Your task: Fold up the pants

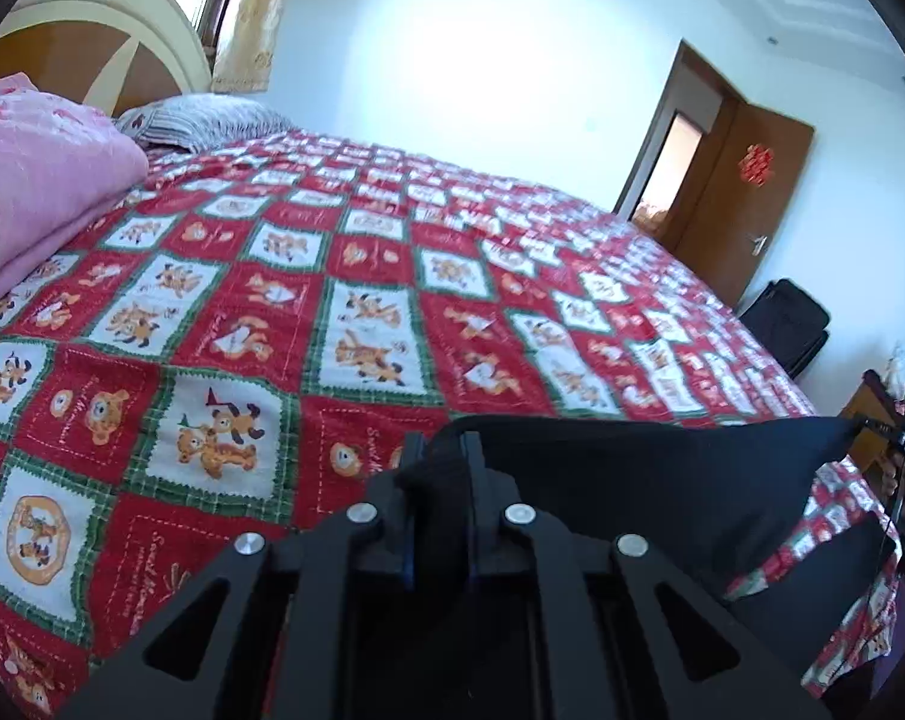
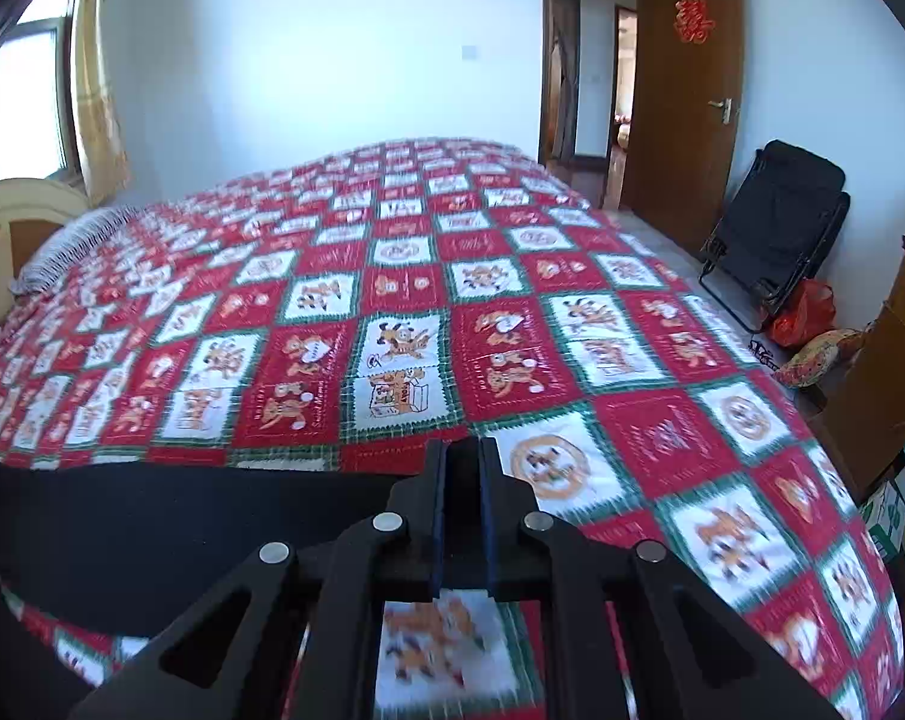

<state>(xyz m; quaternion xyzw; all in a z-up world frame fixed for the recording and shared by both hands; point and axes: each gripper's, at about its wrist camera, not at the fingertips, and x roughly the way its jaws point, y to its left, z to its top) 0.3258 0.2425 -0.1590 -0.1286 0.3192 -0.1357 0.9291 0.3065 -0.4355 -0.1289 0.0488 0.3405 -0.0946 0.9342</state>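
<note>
While each hand-held gripper (image 1: 443, 456) (image 2: 463, 468) clamps the black pants' (image 1: 632, 468) upper edge, open quilt (image 2: 392, 276) stretches ahead.

Black pants (image 1: 662, 468) lie on a quilt (image 1: 344, 276) checked red and white with green borders and orange cartoon dogs, beside a pink blanket (image 1: 38, 180), a brown door (image 2: 686, 90) and white walls (image 2: 320, 48).

Both wrist cams low over bed (image 1: 332, 276), facing far wall; share quilt
</note>
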